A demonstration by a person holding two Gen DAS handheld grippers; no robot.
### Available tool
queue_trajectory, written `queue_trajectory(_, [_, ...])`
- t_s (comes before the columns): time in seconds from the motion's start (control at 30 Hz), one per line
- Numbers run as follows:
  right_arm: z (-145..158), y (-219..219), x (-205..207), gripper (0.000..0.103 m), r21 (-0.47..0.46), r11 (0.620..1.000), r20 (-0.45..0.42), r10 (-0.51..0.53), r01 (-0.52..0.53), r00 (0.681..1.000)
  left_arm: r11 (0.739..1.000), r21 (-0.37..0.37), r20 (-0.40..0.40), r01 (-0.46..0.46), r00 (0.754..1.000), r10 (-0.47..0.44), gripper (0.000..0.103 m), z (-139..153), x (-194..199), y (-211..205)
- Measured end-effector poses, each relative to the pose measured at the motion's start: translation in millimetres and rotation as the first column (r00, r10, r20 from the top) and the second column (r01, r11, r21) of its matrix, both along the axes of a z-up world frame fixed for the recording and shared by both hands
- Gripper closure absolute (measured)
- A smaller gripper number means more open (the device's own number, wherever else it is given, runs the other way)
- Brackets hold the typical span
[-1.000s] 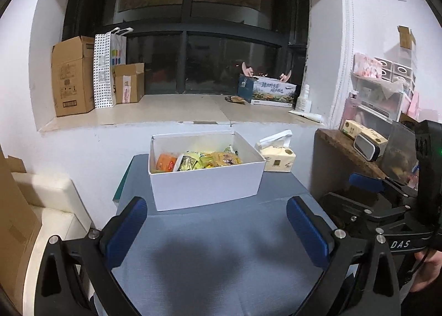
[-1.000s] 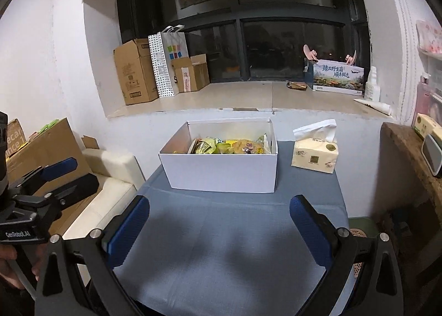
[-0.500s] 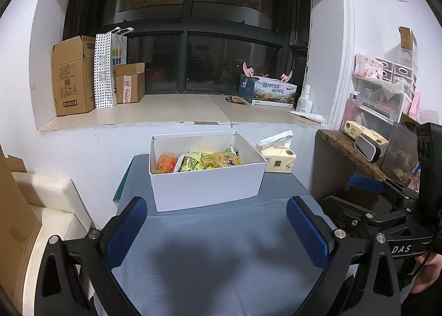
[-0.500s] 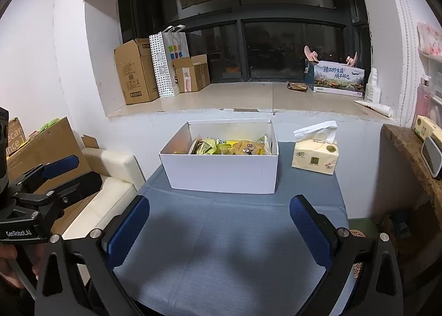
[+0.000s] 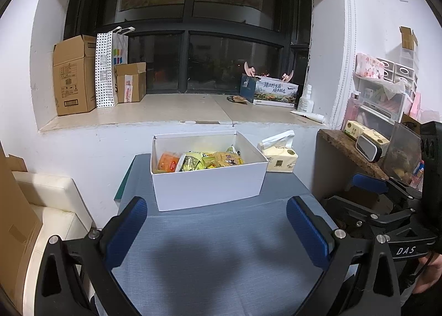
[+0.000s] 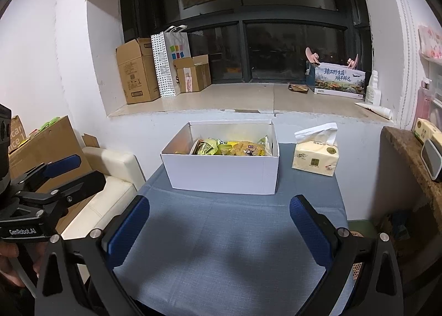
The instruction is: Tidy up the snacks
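A white open box [image 5: 207, 186] stands at the far end of the blue-clothed table [image 5: 215, 255]; it also shows in the right wrist view [image 6: 221, 175]. It holds several snack packs: an orange pack [image 5: 167, 162], green-yellow packs [image 5: 193, 162] and a yellow bag [image 6: 248, 148]. My left gripper [image 5: 216, 230] is open and empty, held above the table's near part, short of the box. My right gripper [image 6: 219, 230] is open and empty, likewise short of the box. Each gripper shows at the other view's edge.
A tissue pack [image 6: 316, 160] sits right of the box. A white cushioned seat [image 6: 110, 178] and cardboard [image 6: 44, 145] are left of the table. A dark side shelf [image 5: 350, 150] with items stands right. The window sill [image 5: 176, 111] behind carries cartons and a bag.
Both grippers have drawn back and risen very slightly; the box looks a little farther. Nothing was taken hold of or let go.
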State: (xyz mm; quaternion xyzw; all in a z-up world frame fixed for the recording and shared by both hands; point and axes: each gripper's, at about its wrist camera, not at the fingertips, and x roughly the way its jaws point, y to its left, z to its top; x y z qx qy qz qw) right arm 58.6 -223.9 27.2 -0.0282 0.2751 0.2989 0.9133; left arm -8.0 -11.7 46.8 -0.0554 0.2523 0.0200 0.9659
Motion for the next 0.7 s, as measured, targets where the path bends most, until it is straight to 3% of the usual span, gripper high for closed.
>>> queue_trajectory(0.7, [2.7,3.0,-4.9,0.000,-0.003,1.000,0.001,0.003,-0.003,1.000,1.000,0.006,-0.006,-0.001,1.000,0.001,0.000,-1.7,1.8,-1.1])
